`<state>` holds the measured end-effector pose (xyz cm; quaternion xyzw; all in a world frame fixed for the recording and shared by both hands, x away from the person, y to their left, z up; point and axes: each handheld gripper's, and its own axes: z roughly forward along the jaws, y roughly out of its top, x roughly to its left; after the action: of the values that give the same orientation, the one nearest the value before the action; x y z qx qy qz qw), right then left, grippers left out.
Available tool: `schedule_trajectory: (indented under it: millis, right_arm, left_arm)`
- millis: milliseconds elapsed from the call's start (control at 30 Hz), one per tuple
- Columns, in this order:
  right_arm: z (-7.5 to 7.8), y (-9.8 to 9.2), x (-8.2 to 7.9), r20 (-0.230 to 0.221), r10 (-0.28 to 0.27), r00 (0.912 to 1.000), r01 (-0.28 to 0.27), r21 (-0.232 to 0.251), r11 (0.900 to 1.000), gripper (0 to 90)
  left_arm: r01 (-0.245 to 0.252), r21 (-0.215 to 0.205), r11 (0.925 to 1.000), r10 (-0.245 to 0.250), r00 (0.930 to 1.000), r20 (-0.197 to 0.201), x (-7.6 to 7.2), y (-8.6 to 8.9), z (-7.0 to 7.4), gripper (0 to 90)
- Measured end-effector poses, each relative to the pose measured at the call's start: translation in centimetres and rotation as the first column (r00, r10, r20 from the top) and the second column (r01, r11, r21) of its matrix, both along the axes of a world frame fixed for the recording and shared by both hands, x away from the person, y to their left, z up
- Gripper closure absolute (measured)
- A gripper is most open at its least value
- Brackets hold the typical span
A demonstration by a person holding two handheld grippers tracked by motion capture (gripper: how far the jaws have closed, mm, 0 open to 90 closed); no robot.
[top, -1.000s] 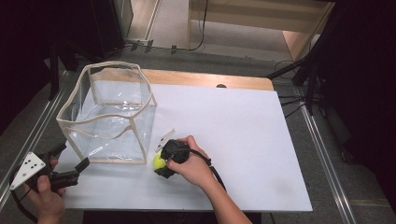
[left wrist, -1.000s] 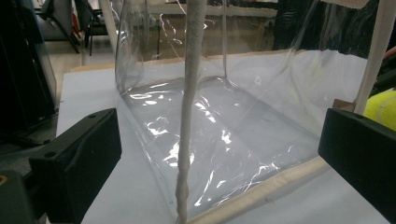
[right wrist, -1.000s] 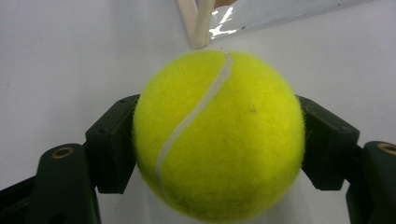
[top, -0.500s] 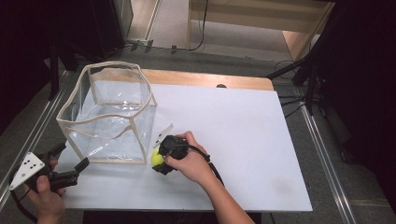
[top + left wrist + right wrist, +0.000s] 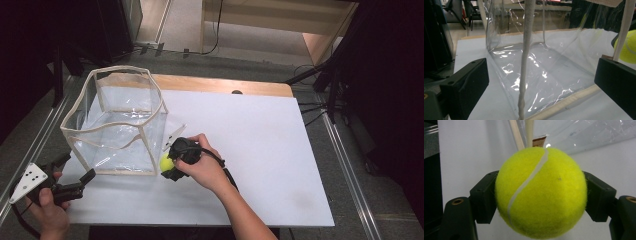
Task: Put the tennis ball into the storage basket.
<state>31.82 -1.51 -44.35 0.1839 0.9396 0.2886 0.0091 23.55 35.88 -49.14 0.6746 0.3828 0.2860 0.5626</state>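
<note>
A yellow-green tennis ball (image 5: 541,192) with a white seam sits squeezed between the two black jaws of my right gripper (image 5: 541,200). From above, the ball (image 5: 165,162) hangs just off the white table beside the near right corner of a clear plastic bag (image 5: 117,127) with cream piping. My right gripper (image 5: 172,162) points left toward that corner. My left gripper (image 5: 75,172) rests at the table's near left, its jaws wide apart. Between those jaws (image 5: 541,82) I look at the bag's near corner seam (image 5: 525,62), and the ball (image 5: 627,47) shows at the right edge.
The white board (image 5: 260,150) stretches free to the right and far side of the bag. A wooden strip (image 5: 220,85) runs along its far edge. Metal rails (image 5: 345,170) flank the table on both sides. A black cable (image 5: 227,172) trails from my right gripper.
My right gripper has lifted the ball a little off the table, still beside the bag's corner. The left gripper has stayed where it was.
</note>
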Motion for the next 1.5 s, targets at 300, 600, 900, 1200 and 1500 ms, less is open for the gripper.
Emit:
schedule_trajectory:
  millis: [300,600,900,1200,1500]
  right_arm:
    - [1.4,-0.1,0.5,0.002,0.005,1.0000,-0.006,0.010,1.000,23.0]
    - [2.9,-0.3,0.8,0.002,-0.013,0.9999,0.013,0.020,1.000,23.0]
    - [4.2,-0.3,1.2,-0.001,-0.016,0.9999,0.016,0.025,1.000,23.0]
    - [5.3,-0.3,1.5,-0.002,-0.041,0.9991,0.041,0.032,0.999,23.0]
    - [6.7,-0.5,1.8,0.002,-0.031,0.9995,0.031,0.049,0.998,23.0]
  left_arm:
    - [0.003,0.002,1.0000,-0.003,1.0000,-0.001,0.0,0.0,0.0,0.0]
    - [0.007,0.003,1.0000,-0.007,1.0000,-0.001,0.0,0.0,0.0,0.0]
    - [0.007,0.004,1.0000,-0.007,1.0000,-0.001,0.0,0.0,0.0,0.0]
    - [0.007,0.004,1.0000,-0.007,1.0000,-0.002,0.0,0.0,0.0,0.0]
    - [0.007,0.004,1.0000,-0.007,1.0000,-0.002,0.0,0.0,0.0,0.0]
